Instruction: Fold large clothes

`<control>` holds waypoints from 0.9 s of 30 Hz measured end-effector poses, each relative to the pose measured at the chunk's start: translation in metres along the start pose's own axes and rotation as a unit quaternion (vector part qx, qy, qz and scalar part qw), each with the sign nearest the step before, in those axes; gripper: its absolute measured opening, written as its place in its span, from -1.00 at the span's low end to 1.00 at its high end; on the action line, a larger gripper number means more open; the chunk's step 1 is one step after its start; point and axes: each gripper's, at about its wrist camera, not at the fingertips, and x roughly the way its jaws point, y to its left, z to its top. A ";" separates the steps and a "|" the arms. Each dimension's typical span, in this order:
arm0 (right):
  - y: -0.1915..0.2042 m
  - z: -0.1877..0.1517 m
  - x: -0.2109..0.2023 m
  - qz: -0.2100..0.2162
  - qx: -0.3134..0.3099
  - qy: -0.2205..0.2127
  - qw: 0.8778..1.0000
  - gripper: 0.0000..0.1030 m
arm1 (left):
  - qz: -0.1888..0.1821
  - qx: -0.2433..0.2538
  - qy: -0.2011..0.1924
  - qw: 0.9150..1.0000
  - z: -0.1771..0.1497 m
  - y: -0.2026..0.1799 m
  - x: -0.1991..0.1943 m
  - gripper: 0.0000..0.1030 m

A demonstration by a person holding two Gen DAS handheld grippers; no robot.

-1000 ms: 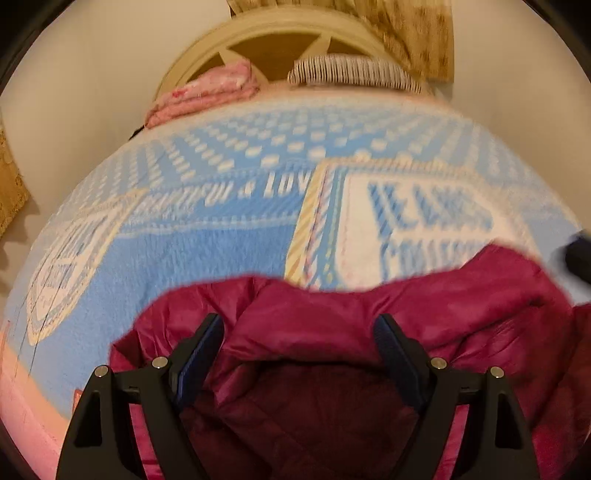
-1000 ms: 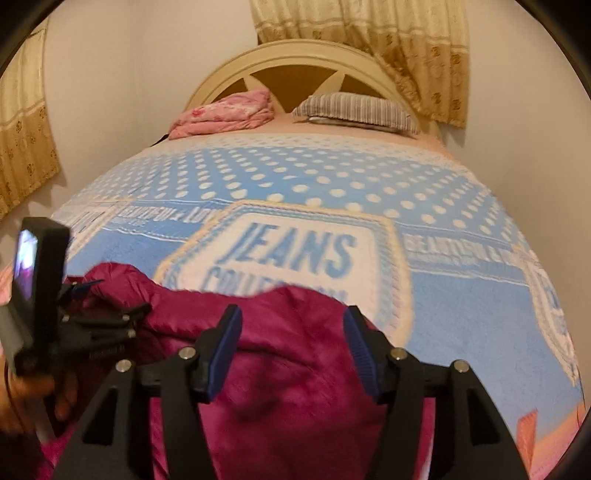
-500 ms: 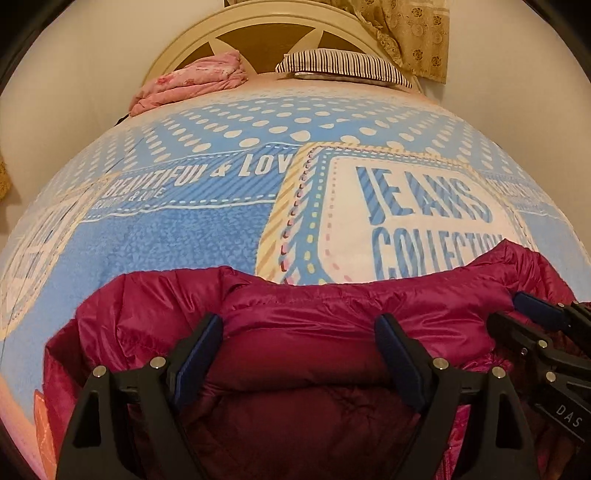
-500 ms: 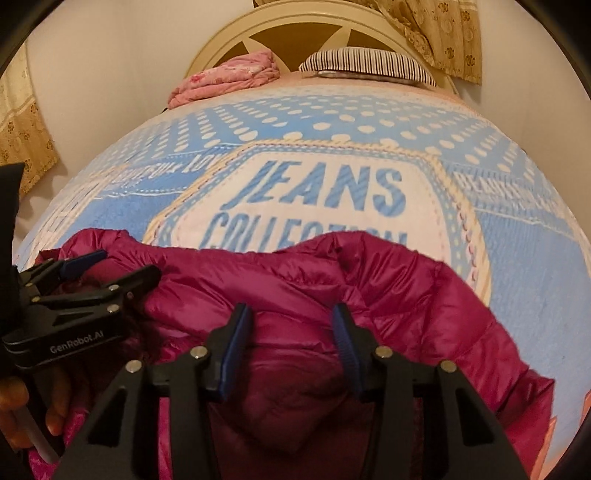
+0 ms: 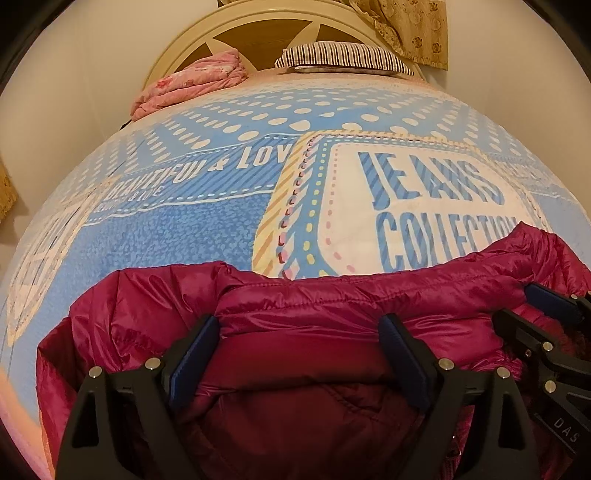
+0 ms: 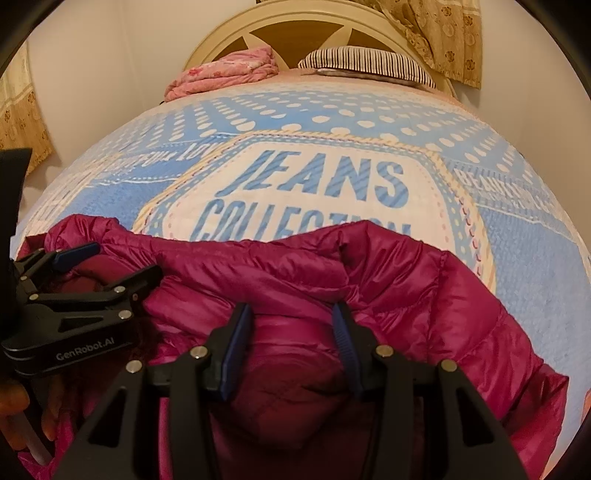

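Cream walls and tan floral curtains (image 6: 447,40) frame a bed (image 6: 535,258) with a rounded cream headboard (image 5: 266,29). Its fleecy blue blanket carries white dots and a pale panel printed "JEANS COLLECTION". At the head end lie a striped pillow (image 5: 343,57) and a folded pink floral quilt (image 6: 229,72).

A magenta puffer jacket (image 6: 369,266) sits at the foot edge of the bed, its long axis running side to side along that edge. The shell is glossy, quilted in stitched channels and softly wrinkled; a rolled, padded rim faces the headboard, and a darker matte lining shows in the hollow nearest the cameras.

The left gripper (image 5: 299,354) has its blue-padded black fingers (image 5: 192,358) spread wide and opening, straddling a broad stretch of the rim without clearly pinching it. The right gripper (image 6: 291,347) has its fingers (image 6: 236,347) at a narrower gap with a bulge of jacket between them; whether the pads press on it I cannot tell. A hand (image 6: 14,410) shows under the left gripper's body.
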 end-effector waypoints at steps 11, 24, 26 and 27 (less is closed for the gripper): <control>0.005 -0.001 0.003 -0.018 -0.013 0.002 1.000 -0.05 | 0.005 0.004 -0.001 1.000 0.001 -0.002 0.001 0.74; 0.006 -0.001 0.004 -0.022 -0.015 0.003 1.000 -0.04 | 0.013 0.009 -0.001 1.000 0.001 -0.003 0.002 0.76; 0.007 0.000 0.004 -0.022 -0.015 0.003 1.000 -0.04 | 0.014 0.009 -0.001 1.000 0.001 -0.004 0.002 0.76; 0.007 0.000 0.004 -0.022 -0.015 0.003 1.000 -0.04 | 0.015 0.010 -0.001 1.000 0.001 -0.004 0.003 0.76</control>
